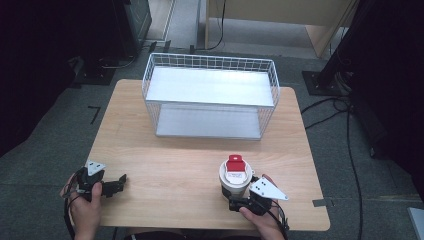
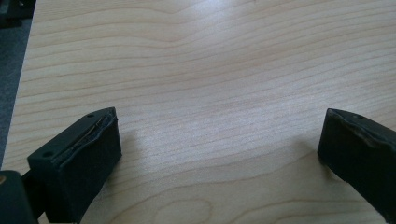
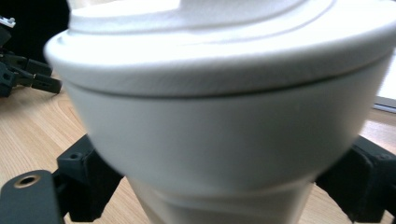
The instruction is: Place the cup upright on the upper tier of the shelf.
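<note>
Presently noted: right gripper point(image 1: 239, 196) at the near right part of the table point(image 1: 175, 165), jaws set on either side of a white cup point(image 1: 235, 181) and pressed against its lower wall; cup held. Right gripper view confirms black jaws flanking the cup point(image 3: 224, 135) low on its body, under the lid rim. Cup upright, long axis vertical, lid uppermost, base toward the tabletop; whether the base touches the wood cannot be told. Red and white tag point(image 1: 236, 167) seated on the lid, red end pointing away from the person toward the basket.

Left gripper point(image 1: 112, 186) at the near left edge, well apart from the cup, held in a hand point(image 1: 86, 207). Left gripper view: jaws spread wide, nothing between them, bare wood point(image 2: 210, 93) below.

Surface: light wooden table with rounded corners, visible grain, no marks seen. Floor grey carpet, with black cables point(image 1: 350, 150) trailing at the right. Dark equipment stands at far left and far right; pale wooden furniture at the back.

Other things: white wire basket point(image 1: 210, 95) with two flat shelves, standing at the far middle of the table, open face toward the person. Clear stretch of wood between cup and basket; nothing standing in that gap. Left gripper also seen far off in the right gripper view point(image 3: 23, 74), beyond the cup's left side.
</note>
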`<control>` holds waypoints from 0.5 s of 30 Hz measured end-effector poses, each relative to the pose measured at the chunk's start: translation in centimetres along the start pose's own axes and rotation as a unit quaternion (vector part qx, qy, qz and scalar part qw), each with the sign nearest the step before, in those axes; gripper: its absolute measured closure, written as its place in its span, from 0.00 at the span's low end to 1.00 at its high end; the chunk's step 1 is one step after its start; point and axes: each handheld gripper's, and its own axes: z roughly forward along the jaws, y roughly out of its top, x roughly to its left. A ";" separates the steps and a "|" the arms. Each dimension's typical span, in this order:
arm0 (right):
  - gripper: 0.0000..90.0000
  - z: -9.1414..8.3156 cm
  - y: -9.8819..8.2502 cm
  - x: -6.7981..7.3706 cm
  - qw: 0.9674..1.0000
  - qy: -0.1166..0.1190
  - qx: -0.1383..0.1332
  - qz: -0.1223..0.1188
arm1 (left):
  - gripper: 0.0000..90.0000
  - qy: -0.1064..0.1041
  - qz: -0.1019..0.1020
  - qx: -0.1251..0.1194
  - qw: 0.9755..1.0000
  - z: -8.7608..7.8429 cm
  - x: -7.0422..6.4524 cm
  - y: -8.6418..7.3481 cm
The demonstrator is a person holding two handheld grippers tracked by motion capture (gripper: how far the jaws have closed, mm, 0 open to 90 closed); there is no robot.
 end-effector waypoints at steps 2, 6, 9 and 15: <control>0.08 0.3 0.0 0.0 1.000 0.002 0.004 0.000 | 0.00 0.000 0.000 0.000 1.000 0.0 0.0 0.0; 0.06 0.6 -0.1 0.3 1.000 0.004 0.011 -0.005 | 0.00 0.000 0.000 0.000 1.000 0.0 0.0 0.0; 0.06 0.7 -0.1 0.4 1.000 0.004 0.011 -0.006 | 0.00 0.000 0.001 0.000 1.000 0.0 0.0 0.0; 0.10 0.7 -0.2 0.5 1.000 -0.011 -0.006 -0.010 | 0.00 0.000 0.000 0.000 1.000 0.0 0.0 0.0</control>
